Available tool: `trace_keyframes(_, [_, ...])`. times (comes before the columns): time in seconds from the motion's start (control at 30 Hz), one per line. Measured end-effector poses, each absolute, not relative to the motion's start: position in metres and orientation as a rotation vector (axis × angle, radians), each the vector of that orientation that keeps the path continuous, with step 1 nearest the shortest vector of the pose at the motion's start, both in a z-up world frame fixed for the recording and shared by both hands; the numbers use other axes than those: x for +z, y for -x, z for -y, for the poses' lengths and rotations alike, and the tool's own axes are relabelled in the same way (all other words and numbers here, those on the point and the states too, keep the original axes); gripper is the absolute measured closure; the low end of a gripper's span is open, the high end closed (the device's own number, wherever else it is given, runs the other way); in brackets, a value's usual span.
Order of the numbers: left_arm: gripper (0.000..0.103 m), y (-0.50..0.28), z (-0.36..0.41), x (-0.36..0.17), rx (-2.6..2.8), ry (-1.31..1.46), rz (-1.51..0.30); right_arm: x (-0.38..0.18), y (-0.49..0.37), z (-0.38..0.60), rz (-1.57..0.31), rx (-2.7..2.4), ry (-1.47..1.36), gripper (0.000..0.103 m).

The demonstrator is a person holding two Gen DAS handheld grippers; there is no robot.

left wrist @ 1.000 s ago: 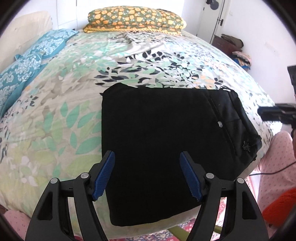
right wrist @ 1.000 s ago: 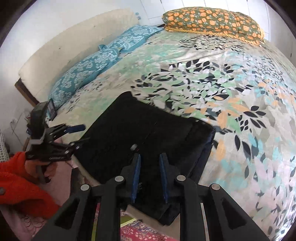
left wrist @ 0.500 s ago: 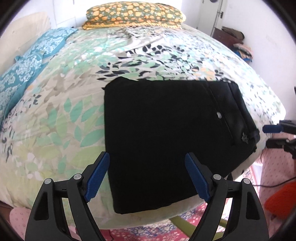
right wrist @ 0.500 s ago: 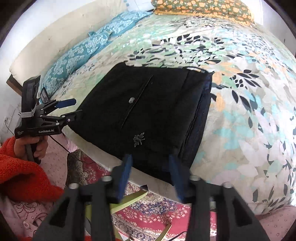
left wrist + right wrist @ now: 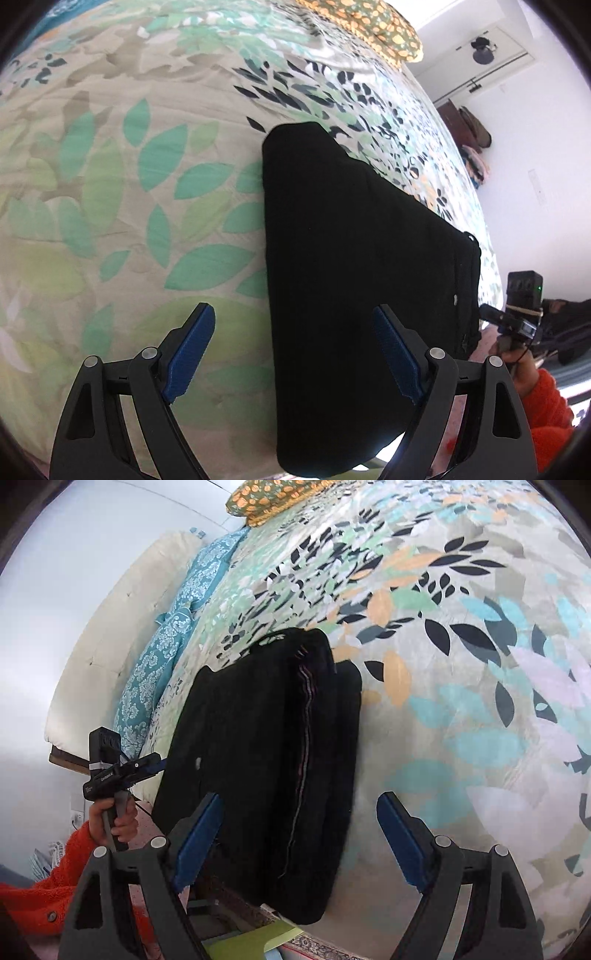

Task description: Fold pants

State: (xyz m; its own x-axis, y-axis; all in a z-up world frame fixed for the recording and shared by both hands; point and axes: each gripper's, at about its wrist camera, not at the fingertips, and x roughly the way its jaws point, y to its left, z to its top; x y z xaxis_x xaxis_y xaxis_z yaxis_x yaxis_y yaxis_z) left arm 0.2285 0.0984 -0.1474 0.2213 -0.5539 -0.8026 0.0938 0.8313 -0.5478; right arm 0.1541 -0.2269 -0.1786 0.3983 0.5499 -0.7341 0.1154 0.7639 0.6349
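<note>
— How many garments on the bed [image 5: 110, 192]?
— One pair of black pants [image 5: 351, 258], folded at the bedspread's near edge.
— And the tools?
— Two: left gripper [image 5: 295, 354] and right gripper [image 5: 299, 840], angled downward, jaws just opened wide, gripping nothing.

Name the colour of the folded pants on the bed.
Black pants; best seen in the right wrist view.

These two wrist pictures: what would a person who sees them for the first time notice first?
The folded black pants stand out, lying at the near edge of the bed on the leaf-patterned bedspread. Next come the blue-padded grippers: the left gripper and the right gripper both stand wide open over opposite ends of the pants, holding nothing. An orange-flowered pillow lies at the far end.
</note>
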Motion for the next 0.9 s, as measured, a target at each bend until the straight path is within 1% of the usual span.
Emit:
trace_keyframes(0.13, [0.016, -0.237, -0.079, -0.158, -0.523, 0.413, -1.289, -0.192, -0.17, 0.225, -1.159, 0.386, -0.77, 0.018])
trace_keyframes(0.2, [0.031, -0.24, -0.066, -0.16, -0.584, 0.44, -1.309, -0.195, -0.178, 0.22, -1.152, 0.37, -0.781, 0.016])
trace_keyframes(0.23, [0.034, -0.241, -0.06, -0.16, -0.572, 0.42, -1.316, -0.196, -0.18, 0.215, -1.147, 0.366, -0.778, 0.016])
trace_keyframes(0.27, [0.046, -0.24, -0.055, -0.158, -0.56, 0.384, -1.308, -0.197, -0.182, 0.208, -1.15, 0.365, -0.766, 0.016])
trace_keyframes(0.3, [0.052, -0.238, -0.051, -0.155, -0.555, 0.353, -1.294, -0.196, -0.184, 0.199, -1.159, 0.358, -0.731, 0.016])
trace_keyframes(0.33, [0.066, -0.235, -0.051, -0.15, -0.549, 0.343, -1.276, -0.194, -0.187, 0.191, -1.164, 0.352, -0.691, 0.021])
trace_keyframes(0.37, [0.076, -0.232, -0.054, -0.146, -0.547, 0.359, -1.26, -0.193, -0.188, 0.186, -1.16, 0.345, -0.679, 0.027])
trace_keyframes(0.4, [0.078, -0.228, -0.057, -0.141, -0.546, 0.382, -1.244, -0.192, -0.185, 0.186, -1.148, 0.348, -0.702, 0.039])
trace_keyframes(0.43, [0.079, -0.225, -0.059, -0.137, -0.543, 0.389, -1.23, -0.191, -0.183, 0.187, -1.133, 0.348, -0.722, 0.046])
trace_keyframes(0.5, [0.08, -0.216, -0.056, -0.125, -0.53, 0.361, -1.199, -0.184, -0.176, 0.184, -1.104, 0.349, -0.727, 0.054])
trace_keyframes(0.6, [0.081, -0.208, -0.051, -0.104, -0.527, 0.341, -1.156, -0.163, -0.173, 0.177, -1.058, 0.353, -0.705, 0.063])
trace_keyframes(0.63, [0.081, -0.208, -0.051, -0.096, -0.534, 0.353, -1.14, -0.154, -0.175, 0.176, -1.038, 0.362, -0.702, 0.065])
trace_keyframes(0.73, [0.082, -0.218, -0.049, -0.073, -0.561, 0.345, -1.1, -0.124, -0.187, 0.174, -0.982, 0.395, -0.676, 0.066])
trace_keyframes(0.9, [0.081, -0.267, -0.049, -0.047, -0.543, 0.361, -1.014, -0.086, -0.24, 0.183, -0.91, 0.407, -0.612, 0.068])
